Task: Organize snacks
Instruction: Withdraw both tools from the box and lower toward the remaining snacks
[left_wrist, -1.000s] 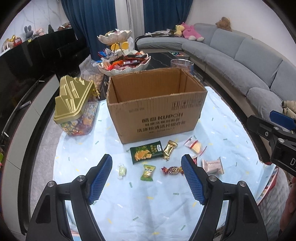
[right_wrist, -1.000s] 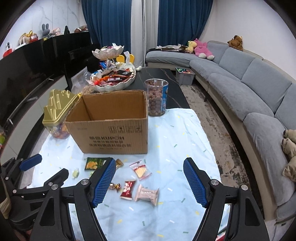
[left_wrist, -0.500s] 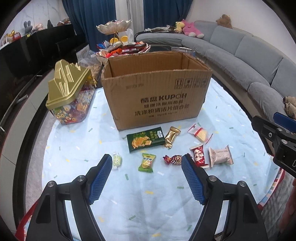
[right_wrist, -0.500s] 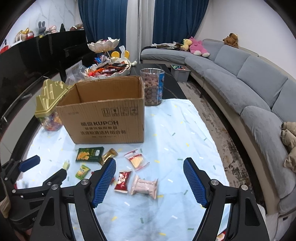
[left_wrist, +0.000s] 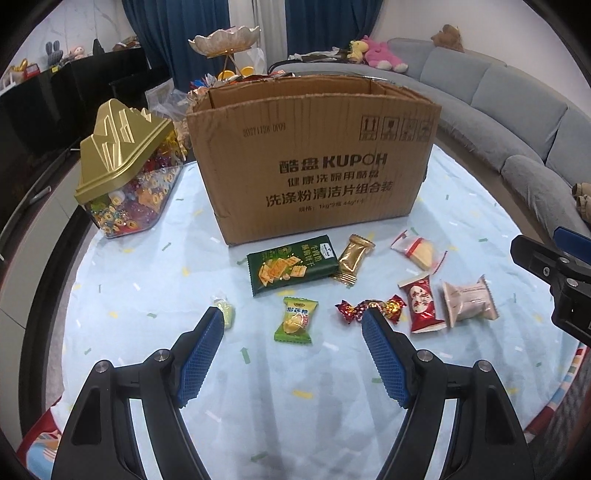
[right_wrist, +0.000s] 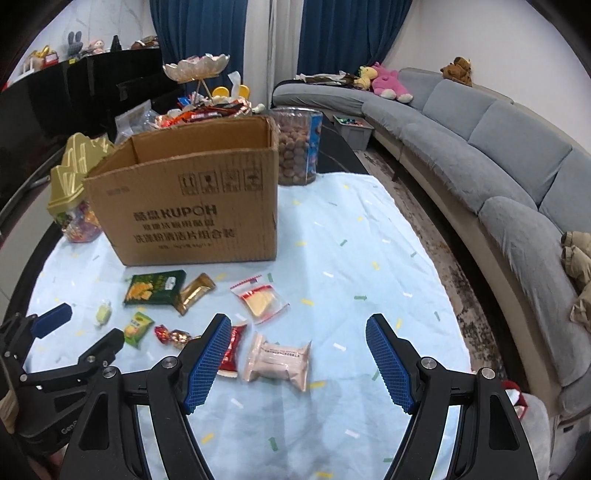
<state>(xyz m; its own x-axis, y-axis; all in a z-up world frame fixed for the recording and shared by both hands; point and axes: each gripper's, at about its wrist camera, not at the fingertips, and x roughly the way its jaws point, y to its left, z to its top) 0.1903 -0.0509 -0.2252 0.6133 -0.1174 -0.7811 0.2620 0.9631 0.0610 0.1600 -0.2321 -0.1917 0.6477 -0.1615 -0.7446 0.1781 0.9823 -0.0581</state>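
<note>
An open cardboard box (left_wrist: 314, 162) stands on a light blue cloth (left_wrist: 147, 258). Loose snacks lie in front of it: a dark green cracker pack (left_wrist: 291, 267), a gold bar (left_wrist: 352, 258), a clear packet (left_wrist: 419, 251), a red packet (left_wrist: 423, 304), a pink packet (left_wrist: 469, 301), a red twist candy (left_wrist: 369, 308), a green candy (left_wrist: 297, 321) and a pale green sweet (left_wrist: 226, 312). My left gripper (left_wrist: 293, 317) hangs open above the green candy. My right gripper (right_wrist: 299, 325) is open above the pink packet (right_wrist: 277, 360), holding nothing.
A gold-lidded candy jar (left_wrist: 125, 173) stands left of the box. A clear tub of round snacks (right_wrist: 297, 146) and a tiered dish of sweets (right_wrist: 195, 92) are behind it. A grey sofa (right_wrist: 480, 155) curves along the right, past the table edge.
Both grippers have come down toward the cloth; the box and the snacks look larger and nearer. The jaws of both stand as wide as before.
</note>
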